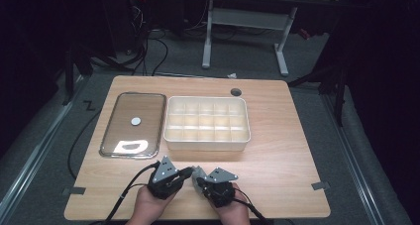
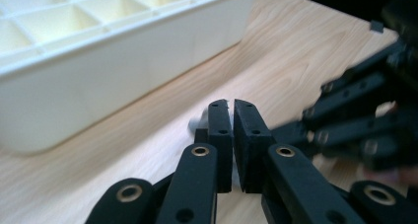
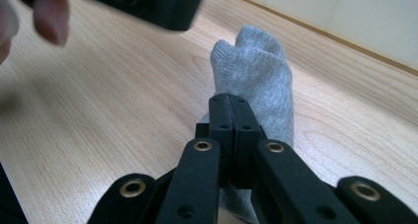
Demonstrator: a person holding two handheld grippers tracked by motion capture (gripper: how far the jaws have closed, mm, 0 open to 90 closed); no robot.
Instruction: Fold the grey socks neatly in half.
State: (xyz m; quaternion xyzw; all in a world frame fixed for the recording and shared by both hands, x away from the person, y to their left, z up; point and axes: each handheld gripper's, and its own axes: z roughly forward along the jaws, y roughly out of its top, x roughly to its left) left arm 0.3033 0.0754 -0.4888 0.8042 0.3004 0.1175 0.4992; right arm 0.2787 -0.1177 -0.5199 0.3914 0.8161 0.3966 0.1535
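- Right gripper [image 3: 230, 103] is clamped tight on a small grey sock [image 3: 256, 81]; the jaws pinch the fabric and the toe end sticks out past the tips.
- In the high view the sock [image 1: 196, 172] sits at about 6 o'clock on the wooden table [image 1: 277, 150], right between the two grippers near the front edge.
- Left gripper [image 2: 232, 105] has its jaws nearly together, just a thin slit, nothing gripped.
- White divided box [image 1: 207, 123] is at 12 o'clock from the sock, with the metal tray [image 1: 132, 125] around 10 o'clock.
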